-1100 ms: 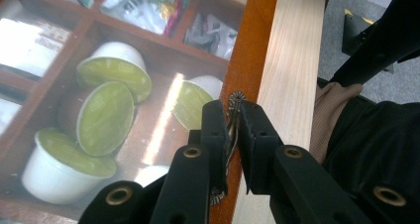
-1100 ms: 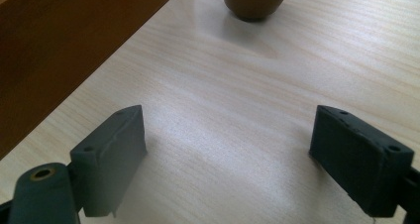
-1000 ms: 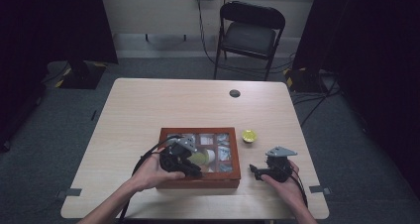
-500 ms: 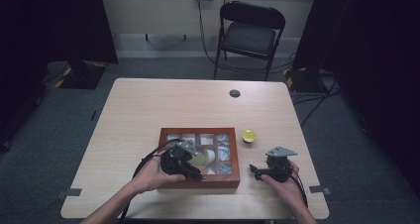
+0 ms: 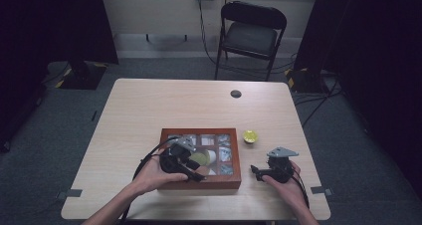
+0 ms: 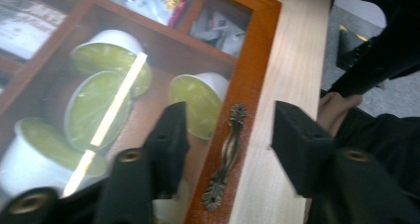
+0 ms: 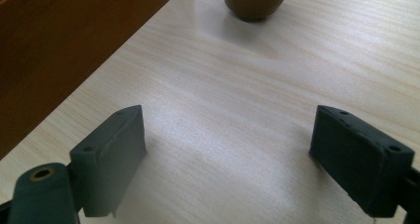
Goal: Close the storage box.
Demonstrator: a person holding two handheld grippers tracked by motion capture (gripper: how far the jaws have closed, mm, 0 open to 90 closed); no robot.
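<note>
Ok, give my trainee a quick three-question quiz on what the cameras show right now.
1. True or false: the wooden box has its glass lid down.
2. Which gripper straddles the box's brass handle: left gripper or right gripper?
3. Where is the lone green-topped pod? A in the box; B on the table, right of the box; C in the right gripper.

Key: 1 true; 2 left; 3 B.

Pale wooden table (image 5: 149, 110) with wooden box (image 5: 199, 182), green-lidded pod (image 5: 249, 136), black disc (image 5: 236, 93).
</note>
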